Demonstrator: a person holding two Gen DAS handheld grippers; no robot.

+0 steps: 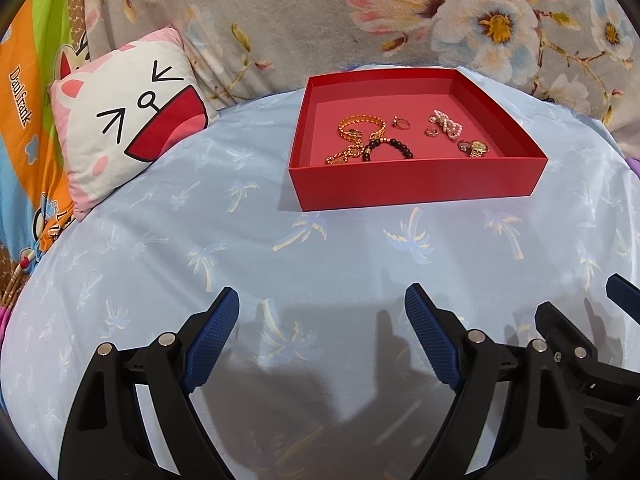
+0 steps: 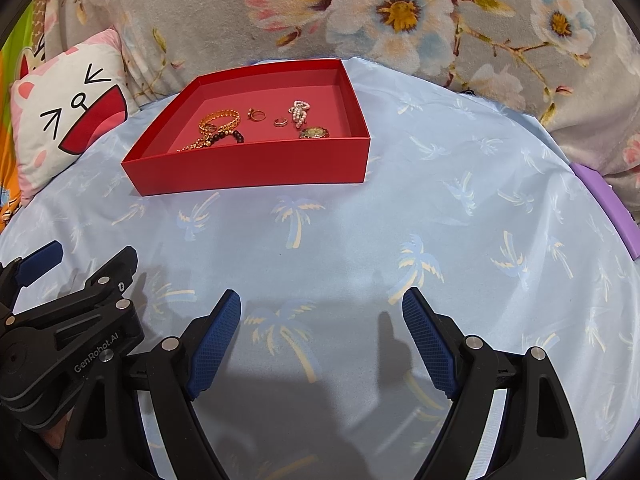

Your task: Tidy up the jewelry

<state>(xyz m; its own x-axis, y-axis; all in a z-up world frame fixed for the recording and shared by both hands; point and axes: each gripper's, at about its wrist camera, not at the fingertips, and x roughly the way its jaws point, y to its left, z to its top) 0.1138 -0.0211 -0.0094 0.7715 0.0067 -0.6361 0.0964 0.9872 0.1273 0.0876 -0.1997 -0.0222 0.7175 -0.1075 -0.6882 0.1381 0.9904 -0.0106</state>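
A shallow red box (image 1: 416, 184) (image 2: 256, 172) lies on a light blue palm-print sheet. Inside it rest gold chain bracelets (image 1: 360, 128) (image 2: 218, 120), a black bead bracelet (image 1: 388, 148) (image 2: 230, 136), small gold rings (image 1: 401, 122) (image 2: 256, 114), a pearl piece (image 1: 448, 124) (image 2: 300, 112) and a gold watch (image 1: 478, 147) (image 2: 314, 132). My left gripper (image 1: 322, 300) and right gripper (image 2: 322, 300) hover side by side well short of the box, both open, nothing between their blue pads.
A pink and white cartoon pillow (image 1: 132, 116) (image 2: 68, 116) leans at the left of the box. A grey floral blanket (image 1: 400, 12) (image 2: 400, 20) rises behind it. A purple edge (image 2: 604, 200) shows at the far right. Bare sheet (image 1: 280, 248) stretches between grippers and box.
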